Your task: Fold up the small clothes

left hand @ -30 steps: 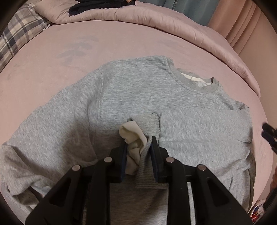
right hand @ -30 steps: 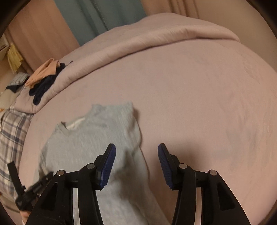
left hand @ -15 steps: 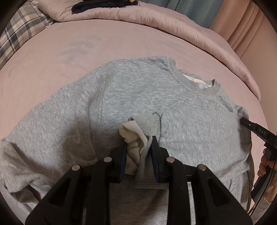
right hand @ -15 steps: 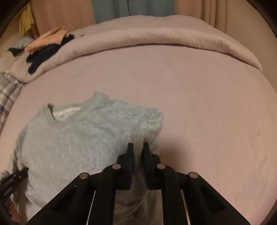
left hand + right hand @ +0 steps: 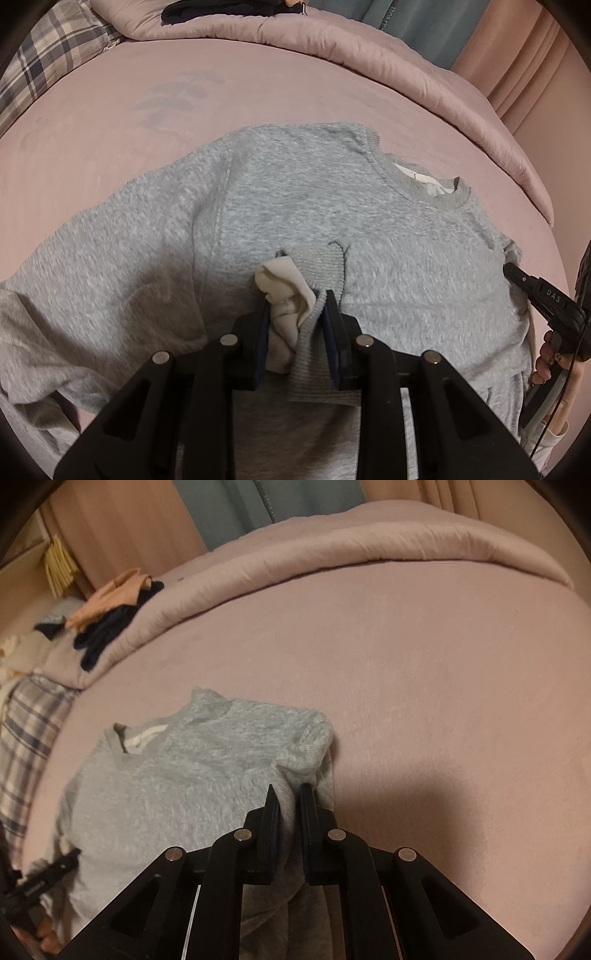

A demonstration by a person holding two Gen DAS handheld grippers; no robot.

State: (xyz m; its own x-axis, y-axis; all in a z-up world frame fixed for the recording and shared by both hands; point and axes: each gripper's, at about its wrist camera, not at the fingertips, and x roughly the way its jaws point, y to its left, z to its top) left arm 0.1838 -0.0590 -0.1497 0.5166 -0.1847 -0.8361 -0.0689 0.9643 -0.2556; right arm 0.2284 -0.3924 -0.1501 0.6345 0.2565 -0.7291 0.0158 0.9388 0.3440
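A small grey sweatshirt [image 5: 303, 206] lies flat on the pink bed, its collar [image 5: 424, 184] at the far right. My left gripper [image 5: 295, 310] is shut on the sweatshirt's ribbed cuff [image 5: 317, 266], whose cream lining shows, held over the chest. In the right wrist view the sweatshirt [image 5: 192, 775] lies left of centre. My right gripper [image 5: 290, 794] is shut on a raised fold at the sweatshirt's right edge [image 5: 306, 753]. The right gripper also shows at the right edge of the left wrist view [image 5: 543, 299].
A rolled pink duvet [image 5: 332, 554] runs along the far side of the bed. Dark and peach clothes [image 5: 110, 616] lie on it at the far left. A plaid pillow [image 5: 48, 62] sits at the far left. Bare pink sheet [image 5: 461, 701] spreads to the right.
My right gripper went from open above the sheet to shut on the sweatshirt's right edge, then lifted the fold slightly. My left gripper kept hold of the cuff.
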